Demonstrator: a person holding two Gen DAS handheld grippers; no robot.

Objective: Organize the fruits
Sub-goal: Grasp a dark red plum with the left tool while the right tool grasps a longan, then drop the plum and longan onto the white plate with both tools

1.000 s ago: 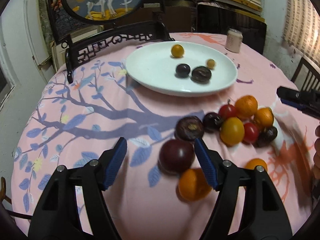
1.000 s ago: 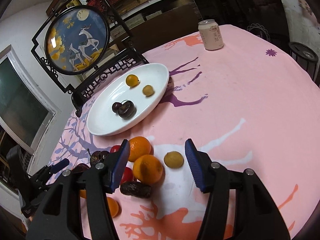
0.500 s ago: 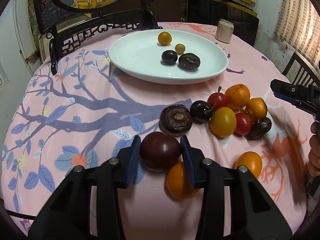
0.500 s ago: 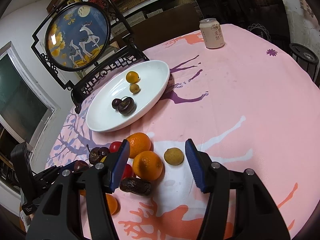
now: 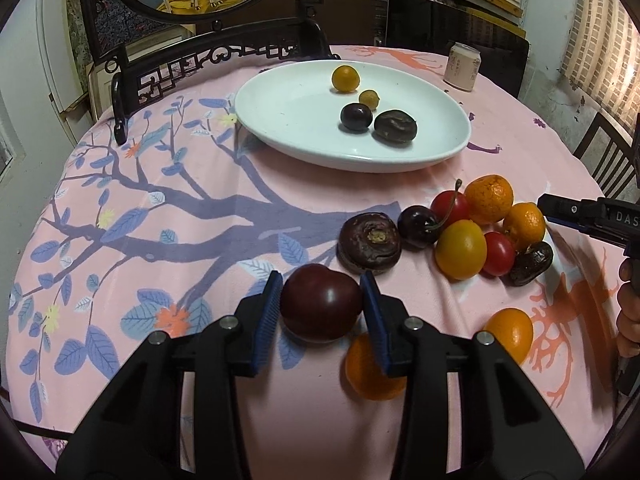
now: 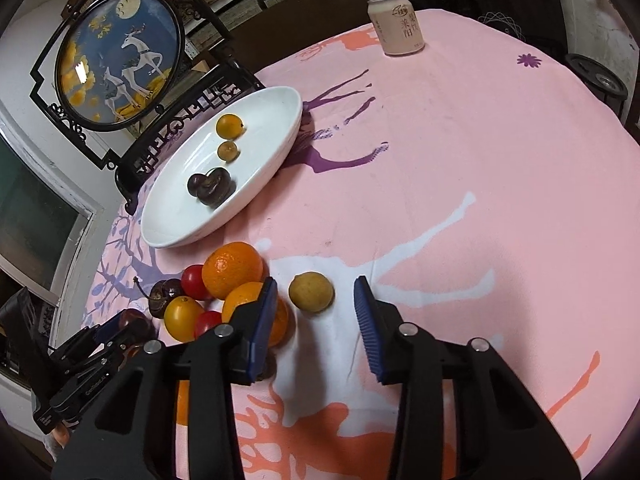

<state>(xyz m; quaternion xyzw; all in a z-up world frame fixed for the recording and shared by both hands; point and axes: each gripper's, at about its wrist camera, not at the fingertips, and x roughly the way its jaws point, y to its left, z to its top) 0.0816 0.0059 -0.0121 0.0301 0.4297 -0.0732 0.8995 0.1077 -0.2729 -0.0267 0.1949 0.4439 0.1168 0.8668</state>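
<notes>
My left gripper is shut on a dark red plum and holds it just above the pink tablecloth. A white oval plate behind it holds several small fruits. A pile of oranges, cherries and tomatoes lies to the right, with a wrinkled dark fruit beside it. My right gripper is open around a small yellow-brown fruit lying on the cloth. An orange and the fruit pile lie just left of its left finger. The plate also shows in the right wrist view.
A drink can stands at the table's far side. A carved black chair back with a round deer picture stands behind the plate. Two loose oranges lie near the left gripper. Another chair stands at the right.
My left gripper has closed on the dark red plum and lifted slightly. My right gripper has moved forward so its fingers stand on either side of the small yellow-brown fruit.
</notes>
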